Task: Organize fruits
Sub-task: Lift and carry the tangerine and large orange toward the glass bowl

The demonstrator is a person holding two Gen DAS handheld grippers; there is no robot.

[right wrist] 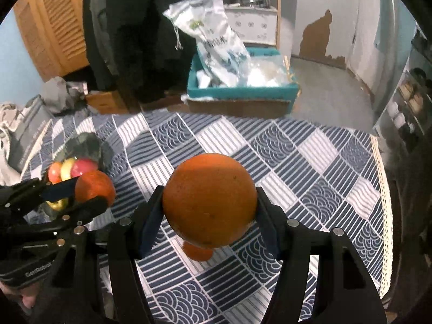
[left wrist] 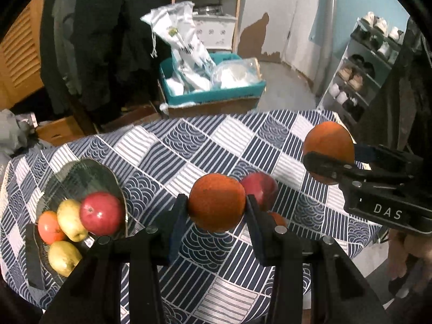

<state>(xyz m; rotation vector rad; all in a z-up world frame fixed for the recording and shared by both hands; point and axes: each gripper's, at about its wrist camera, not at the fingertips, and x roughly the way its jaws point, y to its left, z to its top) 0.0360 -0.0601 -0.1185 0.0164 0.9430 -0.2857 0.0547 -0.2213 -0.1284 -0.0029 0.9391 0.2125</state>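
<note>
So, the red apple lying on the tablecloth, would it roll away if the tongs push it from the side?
Probably yes. The red apple is round and lies loose on the flat tablecloth, so a side push would likely roll it. Its skin looks smooth and shiny, so it may slip. It looks firm, so it should not dent easily.

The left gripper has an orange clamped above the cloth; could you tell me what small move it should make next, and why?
Probably carry it sideways toward the dark bowl. The left gripper holds its orange clear of the tablecloth, and the bowl already holds the sorted fruit, such as a red apple.
</note>
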